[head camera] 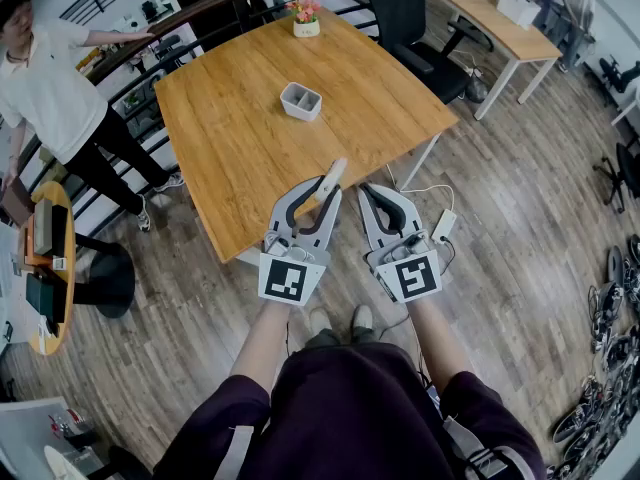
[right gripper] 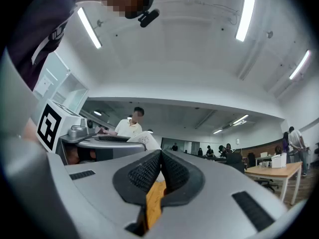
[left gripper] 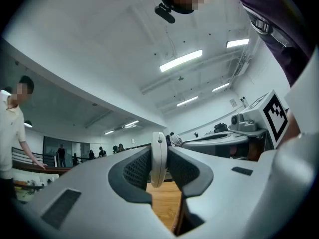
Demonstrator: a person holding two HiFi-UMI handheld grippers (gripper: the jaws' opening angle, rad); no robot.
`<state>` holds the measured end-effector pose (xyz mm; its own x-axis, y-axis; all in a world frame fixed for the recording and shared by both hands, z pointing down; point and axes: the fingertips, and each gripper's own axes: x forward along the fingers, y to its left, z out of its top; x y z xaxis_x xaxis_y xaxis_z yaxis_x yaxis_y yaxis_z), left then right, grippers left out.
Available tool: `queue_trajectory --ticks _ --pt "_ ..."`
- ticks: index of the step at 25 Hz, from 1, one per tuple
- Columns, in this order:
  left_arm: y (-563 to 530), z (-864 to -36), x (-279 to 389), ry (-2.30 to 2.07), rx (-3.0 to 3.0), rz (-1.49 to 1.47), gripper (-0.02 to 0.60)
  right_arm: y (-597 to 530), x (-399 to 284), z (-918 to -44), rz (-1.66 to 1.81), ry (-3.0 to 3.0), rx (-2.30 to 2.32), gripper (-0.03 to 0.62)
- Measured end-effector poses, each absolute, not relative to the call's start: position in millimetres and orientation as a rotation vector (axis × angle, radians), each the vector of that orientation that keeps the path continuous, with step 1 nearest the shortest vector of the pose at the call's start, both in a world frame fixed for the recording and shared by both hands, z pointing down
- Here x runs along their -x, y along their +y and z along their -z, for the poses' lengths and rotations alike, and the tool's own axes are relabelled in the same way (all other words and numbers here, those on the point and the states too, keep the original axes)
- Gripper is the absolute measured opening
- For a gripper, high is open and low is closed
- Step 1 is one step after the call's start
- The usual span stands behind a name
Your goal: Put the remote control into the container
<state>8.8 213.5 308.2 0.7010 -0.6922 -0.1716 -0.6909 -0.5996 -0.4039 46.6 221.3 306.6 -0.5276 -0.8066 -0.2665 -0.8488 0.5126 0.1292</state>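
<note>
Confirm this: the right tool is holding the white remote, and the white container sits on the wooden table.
Not quite: the left tool holds the white remote, as the left gripper view shows; the right tool is shut on nothing. The white container does sit on the wooden table.

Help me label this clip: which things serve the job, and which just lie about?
Job: remote control, clamped in left gripper; container on table.
Lying about: flower pot; office chair.
</note>
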Motion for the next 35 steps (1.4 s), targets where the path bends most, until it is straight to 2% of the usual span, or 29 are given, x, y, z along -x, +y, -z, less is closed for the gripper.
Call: queue_trajectory --ticks 6,10,13,35 --pt "204.8 -311.4 5.7 1.029 2.496 -0.001 0.100 212.9 -34.3 -322.2 -0.402 2.648 1.461 0.017" --pt "196.0 -310.0 12.2 1.075 2.576 -0.130 0.100 205.8 -29.4 -323.4 -0.410 2.641 1.482 0.017" --pt "190.7 -316.3 9.0 1.003 2.512 -0.001 0.100 200.8 -27.3 -322.2 -0.410 2.612 1.479 0.015" --pt "33.9 -349.0 -21.9 1.098 2.523 0.089 0.100 43.2 -50.9 -333.1 -0.330 2.599 1.375 0.015"
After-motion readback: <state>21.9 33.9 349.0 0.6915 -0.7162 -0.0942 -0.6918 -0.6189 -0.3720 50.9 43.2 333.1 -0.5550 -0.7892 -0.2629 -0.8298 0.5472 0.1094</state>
